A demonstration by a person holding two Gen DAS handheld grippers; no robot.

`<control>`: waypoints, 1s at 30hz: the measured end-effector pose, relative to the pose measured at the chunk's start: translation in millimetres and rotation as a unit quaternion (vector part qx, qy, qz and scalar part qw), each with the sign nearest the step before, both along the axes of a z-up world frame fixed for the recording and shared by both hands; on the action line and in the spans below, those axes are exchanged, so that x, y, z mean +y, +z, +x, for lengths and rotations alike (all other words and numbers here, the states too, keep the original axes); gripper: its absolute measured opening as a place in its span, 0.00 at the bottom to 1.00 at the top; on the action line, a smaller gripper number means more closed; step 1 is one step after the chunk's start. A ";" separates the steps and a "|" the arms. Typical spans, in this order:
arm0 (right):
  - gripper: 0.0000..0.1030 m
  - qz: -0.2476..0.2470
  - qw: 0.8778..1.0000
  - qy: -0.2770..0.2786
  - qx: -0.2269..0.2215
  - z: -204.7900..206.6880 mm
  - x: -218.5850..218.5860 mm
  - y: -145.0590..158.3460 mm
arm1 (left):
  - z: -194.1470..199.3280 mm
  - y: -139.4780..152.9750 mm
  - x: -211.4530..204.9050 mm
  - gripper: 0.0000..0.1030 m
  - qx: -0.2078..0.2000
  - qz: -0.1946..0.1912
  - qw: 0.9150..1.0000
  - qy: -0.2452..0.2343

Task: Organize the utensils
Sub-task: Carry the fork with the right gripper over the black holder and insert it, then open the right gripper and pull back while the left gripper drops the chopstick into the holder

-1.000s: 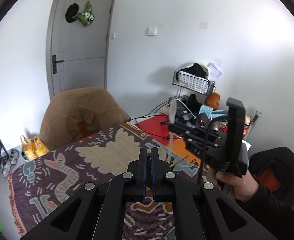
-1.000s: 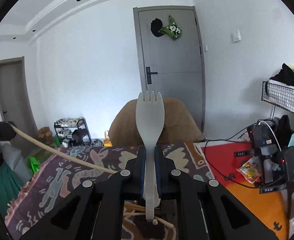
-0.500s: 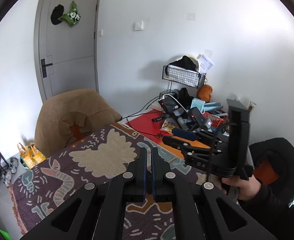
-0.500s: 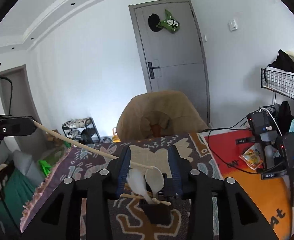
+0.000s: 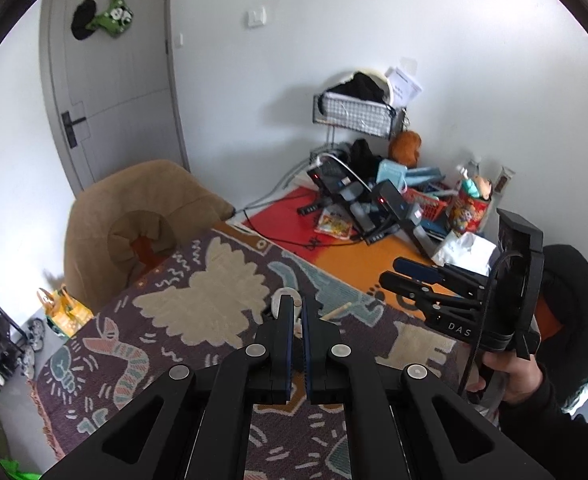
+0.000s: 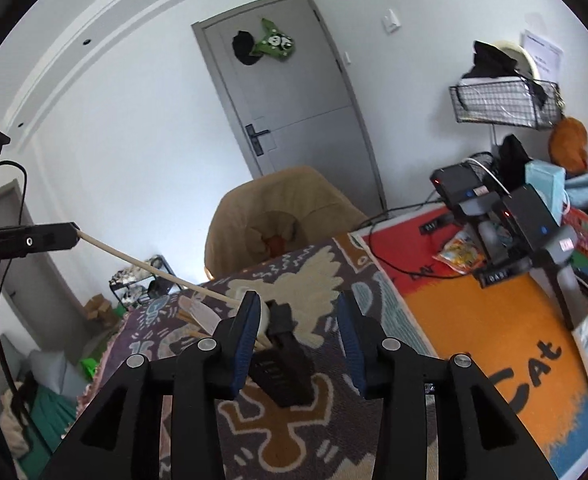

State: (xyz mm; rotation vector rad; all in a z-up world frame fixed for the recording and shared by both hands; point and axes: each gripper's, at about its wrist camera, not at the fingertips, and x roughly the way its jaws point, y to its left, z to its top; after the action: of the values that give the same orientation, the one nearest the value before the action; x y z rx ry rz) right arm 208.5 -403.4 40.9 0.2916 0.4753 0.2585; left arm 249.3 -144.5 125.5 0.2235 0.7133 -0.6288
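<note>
Quick read on where this is: the left gripper (image 5: 298, 304) is clamped tight on a wooden chopstick (image 6: 153, 270), pinched at one end. You only really see it from the right wrist camera. The stick's long axis slants down from those fingers toward the black holder (image 6: 283, 364), and its free end sits right at the holder's mouth, on the holder's left side. I can't tell if the tip is actually inside yet, since the right gripper's finger covers that spot.

The right gripper (image 6: 300, 308) is spread open with nothing between the pads. From its own camera the holder shows in the gap between the jaws, but lower down and not touched. A white spoon (image 6: 199, 312) leans out to the left of the holder, along with what look like more sticks.

So my guess is the left hand is the one that matters next. The stick already points at the holder, so it mostly needs to slide in lengthwise and be let go.
</note>
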 end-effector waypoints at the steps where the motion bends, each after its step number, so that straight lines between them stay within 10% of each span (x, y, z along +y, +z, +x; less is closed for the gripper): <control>1: 0.39 0.002 1.000 -0.004 0.003 -1.0 -3.5 -3.2 | 0.7 0.2 -1.9 0.03 -0.001 0.005 1.000 0.001; 14: 0.40 0.023 0.999 -0.005 0.027 -6.6 -13.0 -29.4 | 9.2 -5.1 -24.4 0.04 0.038 0.063 0.997 -0.008; 18: 0.83 0.028 0.999 -0.013 0.034 -10.6 -13.3 -33.7 | 19.0 -12.9 -31.1 0.04 0.047 0.077 0.996 0.001; 21: 0.83 0.032 0.999 -0.013 0.032 -15.4 -14.9 -33.6 | 24.4 -16.4 -34.4 0.04 0.043 0.073 0.996 0.008; 23: 0.84 0.030 0.999 -0.016 0.040 -16.4 -15.4 -34.4 | 24.5 -17.3 -35.1 0.12 0.034 0.070 0.997 0.011; 27: 0.84 0.031 0.998 -0.018 0.048 -17.3 -15.1 -36.0 | 22.9 -15.5 -30.8 0.84 0.003 0.049 0.998 0.028; 30: 0.89 0.030 0.998 -0.016 0.052 -20.0 -13.1 -36.5 | 17.7 -9.8 -23.8 0.87 -0.023 0.023 0.999 0.039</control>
State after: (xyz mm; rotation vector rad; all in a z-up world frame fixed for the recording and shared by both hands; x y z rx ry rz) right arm 188.4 -416.6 4.4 0.3731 0.5661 0.2274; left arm 267.0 -168.3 115.7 0.2508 0.6893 -0.5309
